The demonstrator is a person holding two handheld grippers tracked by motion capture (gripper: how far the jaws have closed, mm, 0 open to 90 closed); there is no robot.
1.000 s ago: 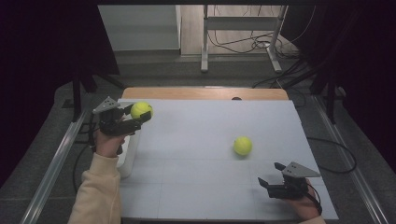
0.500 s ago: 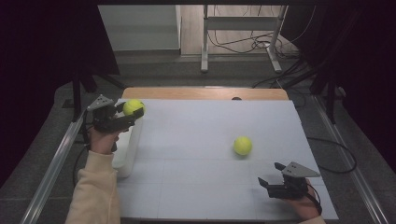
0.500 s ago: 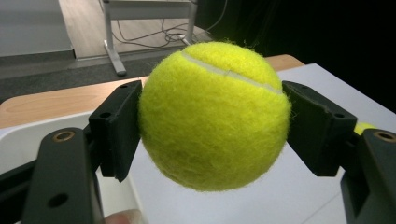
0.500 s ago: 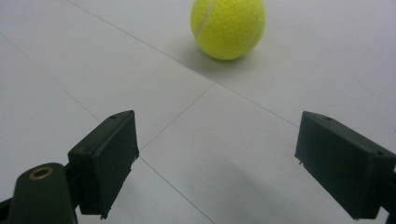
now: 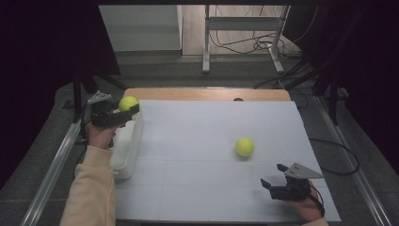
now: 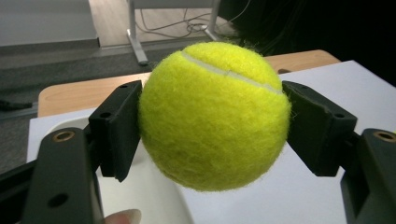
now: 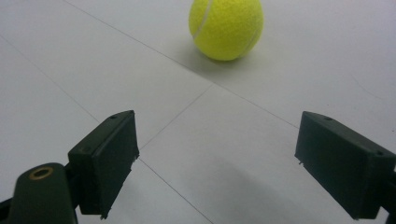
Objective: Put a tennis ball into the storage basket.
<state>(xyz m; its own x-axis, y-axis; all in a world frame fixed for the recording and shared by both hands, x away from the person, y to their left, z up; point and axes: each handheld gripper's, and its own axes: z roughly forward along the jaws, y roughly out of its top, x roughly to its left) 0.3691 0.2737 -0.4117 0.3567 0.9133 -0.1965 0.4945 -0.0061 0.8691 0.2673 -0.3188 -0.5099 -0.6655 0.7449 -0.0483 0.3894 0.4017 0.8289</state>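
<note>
My left gripper [image 5: 126,108] is shut on a yellow tennis ball [image 5: 127,103] and holds it above the far end of a white bin [image 5: 132,141] at the table's left edge. Both pads press the held ball [image 6: 214,116] from the sides, with the bin's rim [image 6: 159,193] below it. A second tennis ball [image 5: 244,147] lies on the white table top [image 5: 197,132], right of centre. My right gripper [image 5: 275,175] rests near the front right corner, open and holding nothing. The loose ball [image 7: 226,28] sits ahead of its jaws, a little beyond them.
A wooden strip [image 5: 207,94] runs along the table's far edge. Metal rails [image 5: 51,165] flank both sides. Behind the table stand a frame's legs [image 5: 207,47] and loose cables [image 5: 244,44] on the floor.
My left hand has carried its ball leftward, from over the table's top left part to above the white bin. The right gripper and the loose ball have stayed put.
</note>
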